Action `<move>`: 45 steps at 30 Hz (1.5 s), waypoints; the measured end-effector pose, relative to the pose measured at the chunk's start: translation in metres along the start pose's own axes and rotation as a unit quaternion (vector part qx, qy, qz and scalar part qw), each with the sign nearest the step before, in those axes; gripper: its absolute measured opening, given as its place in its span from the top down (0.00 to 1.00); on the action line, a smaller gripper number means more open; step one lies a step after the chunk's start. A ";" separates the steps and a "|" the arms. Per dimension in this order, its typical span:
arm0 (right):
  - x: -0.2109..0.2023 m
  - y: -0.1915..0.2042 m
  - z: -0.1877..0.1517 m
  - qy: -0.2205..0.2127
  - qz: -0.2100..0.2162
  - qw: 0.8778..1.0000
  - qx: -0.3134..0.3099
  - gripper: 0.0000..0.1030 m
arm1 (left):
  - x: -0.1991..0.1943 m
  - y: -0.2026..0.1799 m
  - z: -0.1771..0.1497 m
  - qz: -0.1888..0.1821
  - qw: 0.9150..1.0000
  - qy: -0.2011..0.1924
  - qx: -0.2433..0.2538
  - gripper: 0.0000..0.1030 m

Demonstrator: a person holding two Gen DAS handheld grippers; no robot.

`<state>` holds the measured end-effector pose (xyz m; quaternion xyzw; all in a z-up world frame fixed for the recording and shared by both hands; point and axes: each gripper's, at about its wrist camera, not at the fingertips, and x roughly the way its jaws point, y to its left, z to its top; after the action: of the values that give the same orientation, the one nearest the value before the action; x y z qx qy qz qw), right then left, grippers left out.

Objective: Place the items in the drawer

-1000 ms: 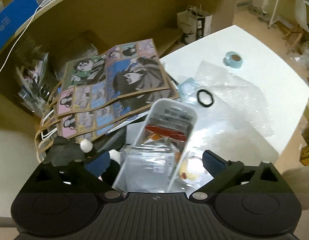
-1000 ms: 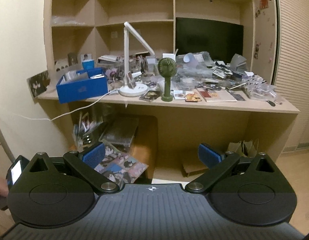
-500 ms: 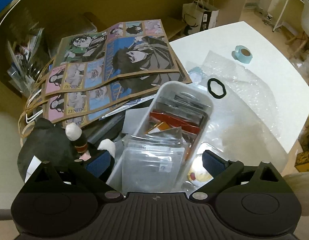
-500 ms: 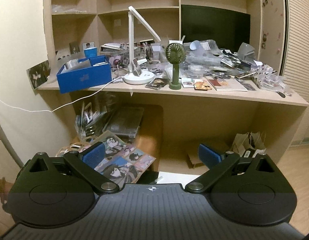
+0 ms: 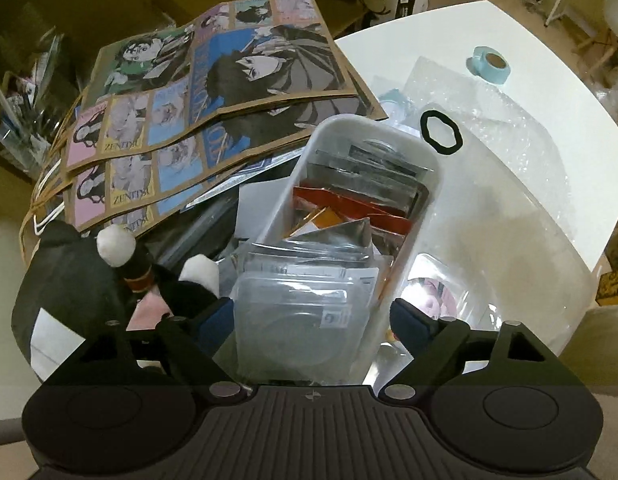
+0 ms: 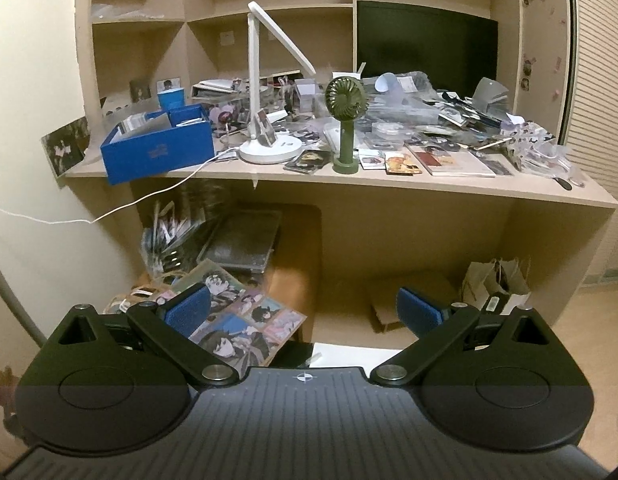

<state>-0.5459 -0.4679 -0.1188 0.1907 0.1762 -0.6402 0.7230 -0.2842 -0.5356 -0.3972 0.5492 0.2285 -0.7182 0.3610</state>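
In the left wrist view my left gripper (image 5: pixel 311 316) is open and hangs over the near end of a white plastic bin (image 5: pixel 413 236). The bin is full of clear sleeves and packets (image 5: pixel 305 304) with red and orange cards behind them. Left of the bin lies a black plush toy (image 5: pixel 81 276) with white paws. My right gripper (image 6: pixel 303 310) is open with nothing between its fingers. It points at a cluttered desk (image 6: pixel 349 180) across the room. No drawer shows in either view.
Printed paper bags (image 5: pixel 213 92) lie stacked left of the bin. The white table (image 5: pixel 541 92) carries bubble wrap (image 5: pixel 505 148), a black hair tie (image 5: pixel 441 133) and a blue tape roll (image 5: pixel 491 63). On the desk stand a blue box (image 6: pixel 157 148), a white lamp (image 6: pixel 269 92) and a green fan (image 6: pixel 345 120).
My left gripper has moved closer and lower over the bin, so the bin and plush look bigger. The right gripper's view has tilted down, showing more of the space under the desk.
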 end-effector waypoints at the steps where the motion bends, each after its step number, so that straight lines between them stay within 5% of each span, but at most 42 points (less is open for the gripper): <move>1: 0.000 0.000 0.000 0.000 -0.001 1.000 0.000 0.01 | 0.000 0.000 0.000 -0.001 1.000 -0.001 -0.001 0.18; 4: 0.002 -0.003 0.001 0.000 -0.005 1.000 0.004 0.01 | -0.002 0.002 0.000 -0.007 1.000 -0.009 -0.007 0.20; 6: 0.003 -0.003 0.001 -0.001 -0.007 1.000 0.005 0.01 | -0.003 0.006 0.001 -0.009 1.000 -0.013 -0.016 0.31; 10: 0.004 -0.002 0.000 0.001 -0.005 1.000 0.002 0.01 | -0.001 0.014 0.003 -0.021 0.999 -0.012 -0.033 0.30; 16: 0.002 -0.003 0.000 0.002 -0.005 1.000 0.004 0.01 | 0.000 0.005 0.005 -0.014 1.000 -0.008 0.009 0.30; 27: 0.000 -0.002 0.001 -0.004 0.000 1.000 0.013 0.01 | -0.028 0.016 -0.001 -0.009 0.998 -0.048 -0.042 0.31; 45: -0.017 -0.001 0.009 -0.034 0.028 0.999 0.003 0.01 | -0.116 0.014 -0.003 0.025 0.974 -0.171 -0.149 0.31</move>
<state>-0.5483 -0.4582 -0.1026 0.1764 0.1439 -0.6261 0.7458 -0.2564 -0.5115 -0.2866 0.3641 0.2540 -0.7503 0.4899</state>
